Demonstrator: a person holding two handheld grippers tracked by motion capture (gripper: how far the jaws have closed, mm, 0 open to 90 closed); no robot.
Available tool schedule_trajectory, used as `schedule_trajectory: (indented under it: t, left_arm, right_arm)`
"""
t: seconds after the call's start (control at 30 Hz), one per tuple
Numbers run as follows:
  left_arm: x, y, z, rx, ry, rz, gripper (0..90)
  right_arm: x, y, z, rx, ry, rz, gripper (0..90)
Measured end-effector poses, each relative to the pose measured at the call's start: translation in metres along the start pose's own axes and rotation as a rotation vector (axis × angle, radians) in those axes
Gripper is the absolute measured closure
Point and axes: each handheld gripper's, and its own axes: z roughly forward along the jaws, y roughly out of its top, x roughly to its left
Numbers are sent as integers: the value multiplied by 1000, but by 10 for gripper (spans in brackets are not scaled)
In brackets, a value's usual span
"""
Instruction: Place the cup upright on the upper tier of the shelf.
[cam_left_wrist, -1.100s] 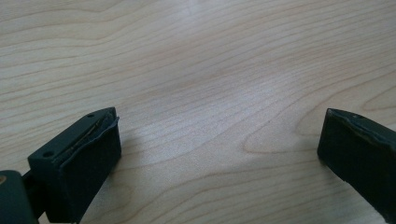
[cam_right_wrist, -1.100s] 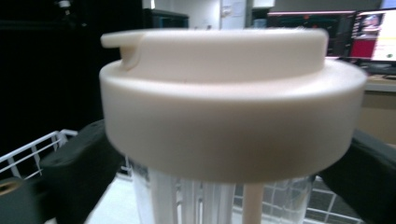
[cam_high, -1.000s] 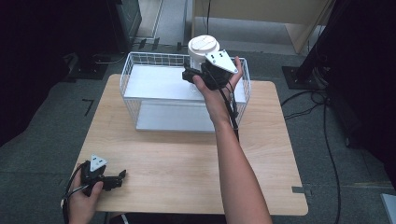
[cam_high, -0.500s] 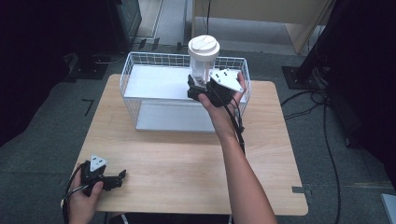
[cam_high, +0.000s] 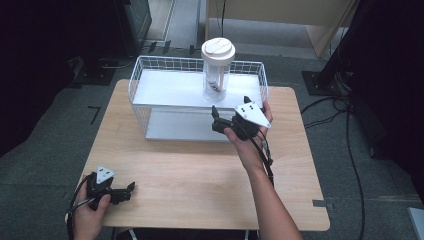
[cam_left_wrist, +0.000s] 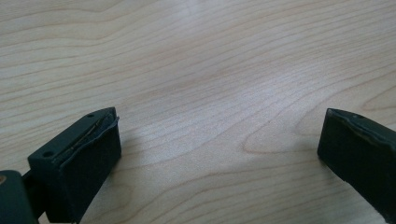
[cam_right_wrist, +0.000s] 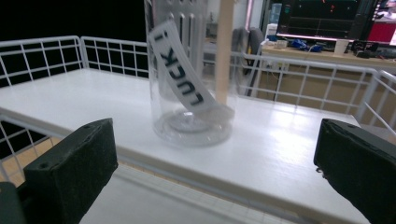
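Standing upright on the wire rack's (cam_high: 145, 102) upper shelf, the lidded clear tumbler (cam_high: 217, 70) is free; your right gripper (cam_high: 218, 121) (jaws spread) sits just short of it

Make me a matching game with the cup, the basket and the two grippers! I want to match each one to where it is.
Things:
1. clear cup
2. wire basket
3. left hand-held gripper
4. right hand-held gripper

Places:
A. low over the table's near left corner, jaws open
B. just in front of the basket, jaws open
C. upright on the basket's white upper shelf
D. at the table's far edge

Pairs: 1-C, 2-D, 3-A, 4-B
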Motion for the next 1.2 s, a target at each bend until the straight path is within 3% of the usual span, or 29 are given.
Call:
schedule_trajectory:
  t: [0.1, 0.73, 1.2]
  left_arm:
    - [0, 0, 0, -1, 0, -1, 0]
    - [0, 0, 0, 0, -1, -2, 0]
    - [0, 0, 0, 1, -1, 0, 0]
  right_arm:
    - [-6, -12, -8, 10, -14, -18, 0]
    - [-54, -79, -56, 103, -94, 30, 0]
    - [-101, -121, -94, 169, -206, 76, 0]
